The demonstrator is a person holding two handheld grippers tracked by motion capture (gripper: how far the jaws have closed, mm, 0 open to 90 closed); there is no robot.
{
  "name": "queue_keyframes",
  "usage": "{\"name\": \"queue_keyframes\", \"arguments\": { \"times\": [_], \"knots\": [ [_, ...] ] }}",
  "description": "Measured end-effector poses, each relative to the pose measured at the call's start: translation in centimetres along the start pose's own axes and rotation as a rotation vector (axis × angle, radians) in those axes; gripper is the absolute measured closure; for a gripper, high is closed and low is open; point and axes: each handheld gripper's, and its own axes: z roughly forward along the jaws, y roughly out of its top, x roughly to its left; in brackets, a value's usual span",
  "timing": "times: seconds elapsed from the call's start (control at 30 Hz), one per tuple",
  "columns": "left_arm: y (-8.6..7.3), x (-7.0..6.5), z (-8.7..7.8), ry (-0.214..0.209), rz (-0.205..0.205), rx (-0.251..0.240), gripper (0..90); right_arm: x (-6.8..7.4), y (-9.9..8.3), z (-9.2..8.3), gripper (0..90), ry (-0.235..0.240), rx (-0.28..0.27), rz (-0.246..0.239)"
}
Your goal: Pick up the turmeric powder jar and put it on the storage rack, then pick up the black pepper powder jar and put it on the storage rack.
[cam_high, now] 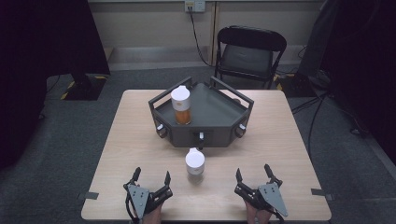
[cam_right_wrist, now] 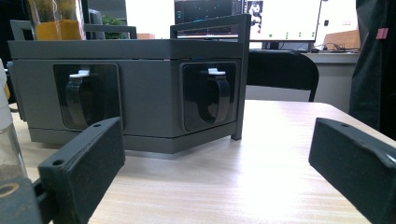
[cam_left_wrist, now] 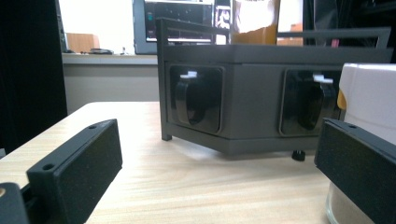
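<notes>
Pale wood bench (cam_high: 280, 140) stood on grey carpet (cam_high: 70, 140). Beyond the tongs, a black folding chair (cam_high: 250, 51) faced the bench's far edge. Beige wall (cam_high: 149, 23) behind carried a socket (cam_high: 194, 5) with a hanging cable (cam_high: 196, 35). Dark drapes (cam_high: 42, 42) flanked both sides.

No text, brand, number or sign can be read anywhere. The white-capped jar (cam_high: 194, 165) on the counter (cam_high: 126, 154) and the orange-filled jar (cam_high: 180, 105) in the dark tray (cam_high: 219, 112) show no legible label. At the top of both gripper views, the lit monitor screens (cam_right_wrist: 219, 11) carry small marks too blurred to make out. The yellow-black floor tape (cam_high: 70, 85) at upper left of the high view bears stripes, no lettering.
</notes>
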Motion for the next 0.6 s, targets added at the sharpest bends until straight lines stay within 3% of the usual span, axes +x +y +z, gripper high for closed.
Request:
{"name": "queue_keyframes", "arguments": {
  "times": [0.17,0.6],
  "knots": [
    [-0.03,-0.40,0.04,0.022,0.000,-0.002,0.3,-0.02,0.00,0.00,2.0,0.001,0.000,0.000],
    [-0.01,-0.38,0.11,0.022,0.001,-0.001,0.8,-0.21,-0.02,0.00,1.7,0.012,-0.001,0.000]
  ]
}}
